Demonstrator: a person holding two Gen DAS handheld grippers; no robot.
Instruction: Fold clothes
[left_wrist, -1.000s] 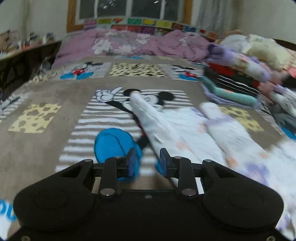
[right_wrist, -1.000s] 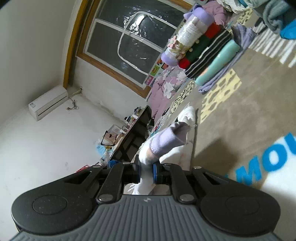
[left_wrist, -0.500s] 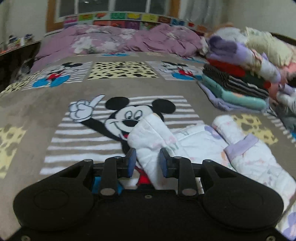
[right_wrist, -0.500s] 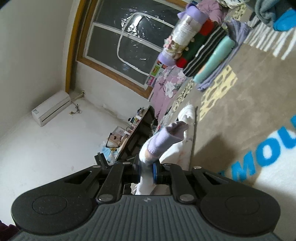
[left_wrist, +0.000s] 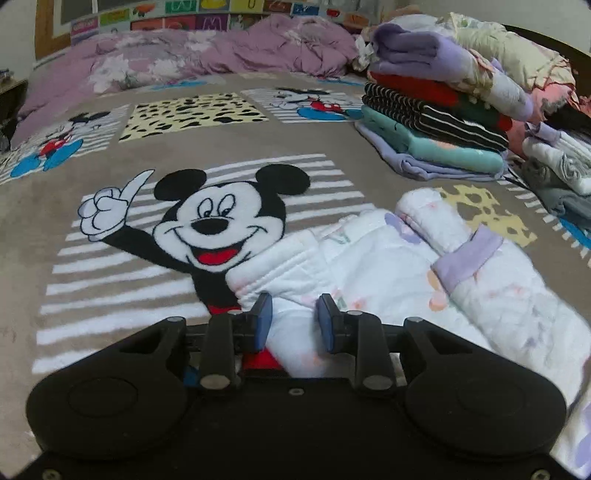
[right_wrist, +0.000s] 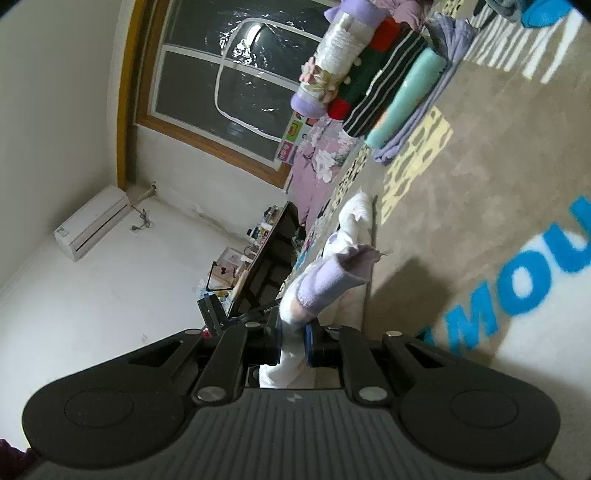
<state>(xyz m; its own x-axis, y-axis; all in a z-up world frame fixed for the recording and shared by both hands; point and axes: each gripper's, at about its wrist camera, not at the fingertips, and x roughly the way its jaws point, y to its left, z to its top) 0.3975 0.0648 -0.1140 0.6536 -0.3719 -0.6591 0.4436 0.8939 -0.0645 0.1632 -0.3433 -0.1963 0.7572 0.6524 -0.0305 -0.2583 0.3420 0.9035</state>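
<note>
Lowered since a second ago, the left gripper (left_wrist: 294, 321) stands apart over the white garment (left_wrist: 369, 266) at lower centre; the right gripper (right_wrist: 291, 341) pinches its purple cuff (right_wrist: 332, 280), which could slip free.

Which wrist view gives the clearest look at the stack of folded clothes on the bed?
The left wrist view: the stack of folded clothes sits level at upper right, its layers separable: purple, red, striped, teal, lavender. The right wrist view shows the same stack tilted, smaller and end-on, near the window.
</note>
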